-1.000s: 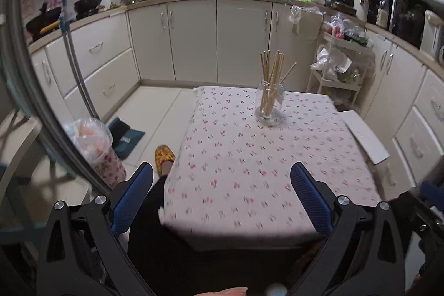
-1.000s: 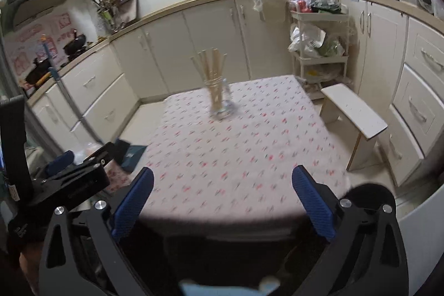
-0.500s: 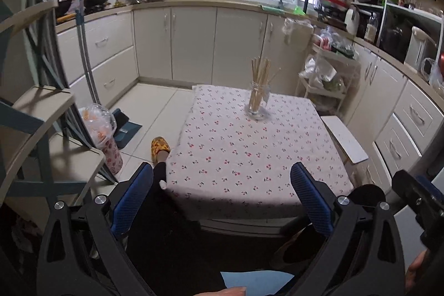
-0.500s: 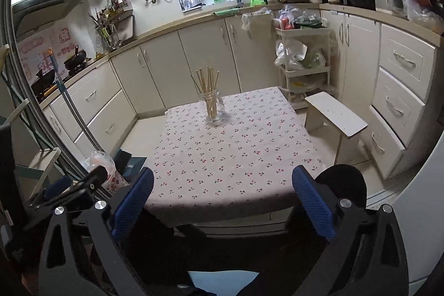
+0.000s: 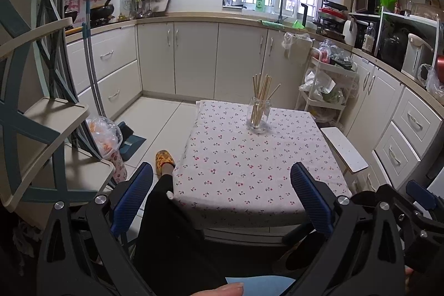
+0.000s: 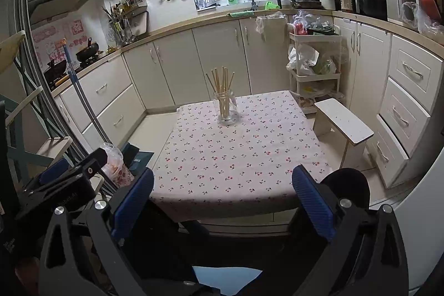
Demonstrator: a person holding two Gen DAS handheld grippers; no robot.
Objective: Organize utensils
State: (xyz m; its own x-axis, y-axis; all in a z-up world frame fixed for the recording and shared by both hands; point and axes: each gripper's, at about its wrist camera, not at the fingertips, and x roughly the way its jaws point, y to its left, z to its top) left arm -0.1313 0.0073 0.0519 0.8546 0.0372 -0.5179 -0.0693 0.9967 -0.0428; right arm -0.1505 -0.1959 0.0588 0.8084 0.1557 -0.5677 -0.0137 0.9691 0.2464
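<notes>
A clear glass jar (image 5: 258, 115) holding several wooden chopsticks (image 5: 262, 90) stands upright at the far side of a small table with a cherry-print cloth (image 5: 249, 162). The jar (image 6: 225, 108) with its chopsticks (image 6: 222, 85) also shows in the right wrist view on the table (image 6: 236, 157). My left gripper (image 5: 222, 196) is open and empty, held back from the table's near edge. My right gripper (image 6: 222, 199) is open and empty, also short of the near edge. No loose utensils show on the cloth.
A white stool (image 6: 344, 124) stands right of the table, a white trolley (image 5: 327, 85) with bags behind it. Cabinets line the back and right walls. A shelf rack (image 5: 41, 129), mop pole and bagged bin (image 5: 106, 140) stand left. A leg and yellow slipper (image 5: 164, 161) lie by the table's left corner.
Both grippers have drawn back and up from the table, so the table and jar look smaller and farther. Both stay open. The jar has not moved.
</notes>
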